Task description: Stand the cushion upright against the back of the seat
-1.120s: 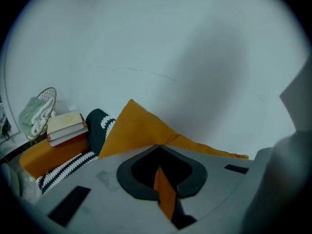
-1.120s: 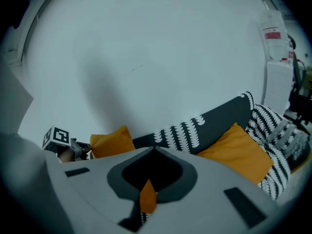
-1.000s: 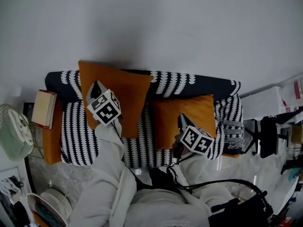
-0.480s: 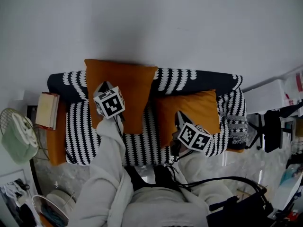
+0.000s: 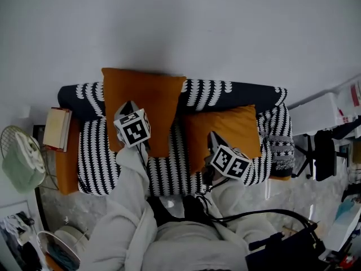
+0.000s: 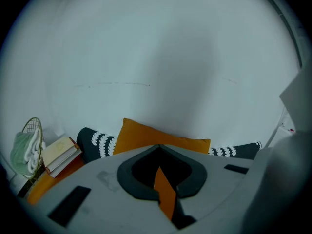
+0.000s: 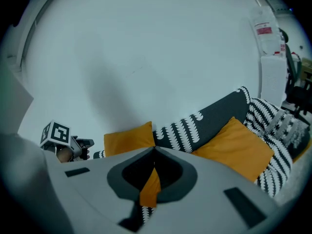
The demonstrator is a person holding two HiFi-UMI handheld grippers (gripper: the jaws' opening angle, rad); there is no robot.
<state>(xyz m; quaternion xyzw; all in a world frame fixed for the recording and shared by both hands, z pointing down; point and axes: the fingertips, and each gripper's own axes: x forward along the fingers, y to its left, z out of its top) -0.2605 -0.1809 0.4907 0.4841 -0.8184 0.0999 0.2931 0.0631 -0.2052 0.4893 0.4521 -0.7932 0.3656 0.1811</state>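
Head view first. Up on its lower edge now, the left cushion [image 5: 148, 92], squared against the backrest of the sofa [image 5: 237, 92] near the seat's left end, top edge poking above the backrest. Sat crooked a second ago, tipped toward the left arm; has since slid a touch toward the middle and straightened. Looks like the standing-up nearly done, only settling left. Left gripper [image 5: 129, 104] on the cushion's front face, low and left of centre, tips against the fabric. Right gripper [image 5: 212, 135] hardly budging, parked at the near left edge of the right cushion [image 5: 234, 130], slumped lower against the backrest toward the seat's right end.

Left gripper view next. Jaws closed tight, a strip of orange fabric caught in the slit: by the look of it, a pinch on the left cushion [image 6: 146, 136]. Top edge rising just beyond the jaws, close to the wall, patterned backrest showing at either side.

Right gripper view last. Jaws closed here too, orange in the slit with striped seat fabric below: reads as a grip on the right cushion [image 7: 239, 147] at its near edge. Farther along the backrest, the left cushion [image 7: 129, 138], upright.
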